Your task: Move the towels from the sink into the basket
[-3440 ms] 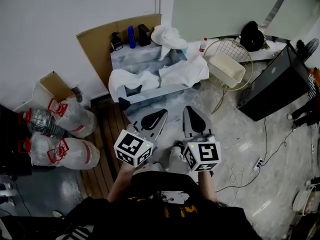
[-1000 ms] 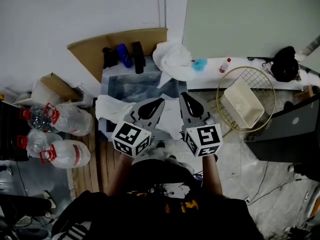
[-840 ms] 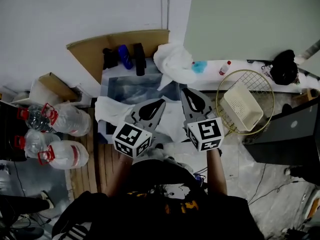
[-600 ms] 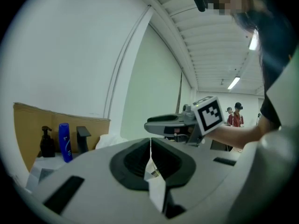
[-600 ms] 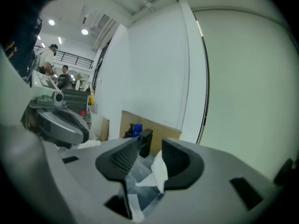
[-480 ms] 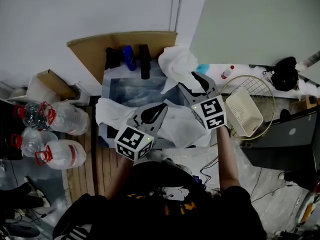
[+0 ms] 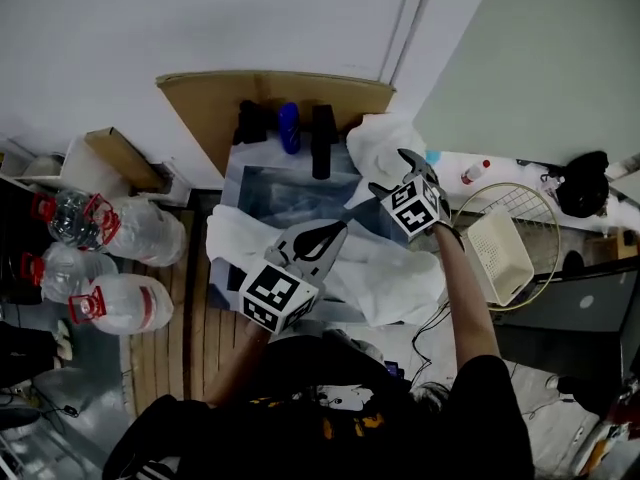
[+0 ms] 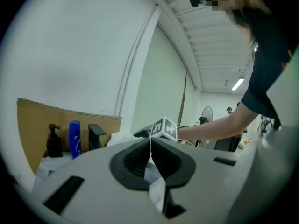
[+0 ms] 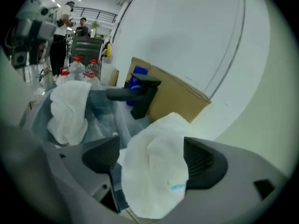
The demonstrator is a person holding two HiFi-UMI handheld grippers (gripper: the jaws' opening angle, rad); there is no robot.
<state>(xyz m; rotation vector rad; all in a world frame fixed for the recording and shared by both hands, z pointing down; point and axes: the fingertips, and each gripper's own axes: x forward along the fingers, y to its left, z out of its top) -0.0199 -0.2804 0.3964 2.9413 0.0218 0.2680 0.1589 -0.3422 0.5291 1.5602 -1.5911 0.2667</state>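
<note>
- my right claw (image 7: 392, 173) opening, white towel (image 9: 156, 167) loose between its jaws, at sink (image 7: 268, 180) back right corner
- my left claw (image 8: 150, 154) closed, empty, over sink front edge

You have three white towels at the steel sink (image 7: 285, 193): a crumpled towel (image 7: 385, 143) heaped on its back right corner, a left towel (image 7: 232, 236) draped over its front left rim, and a large towel (image 7: 390, 280) spread over its front right edge and hanging down outside. The basket (image 7: 515, 200), round gold wire with a cream bin (image 7: 500, 253) lying inside, stands just right of the sink.
</note>
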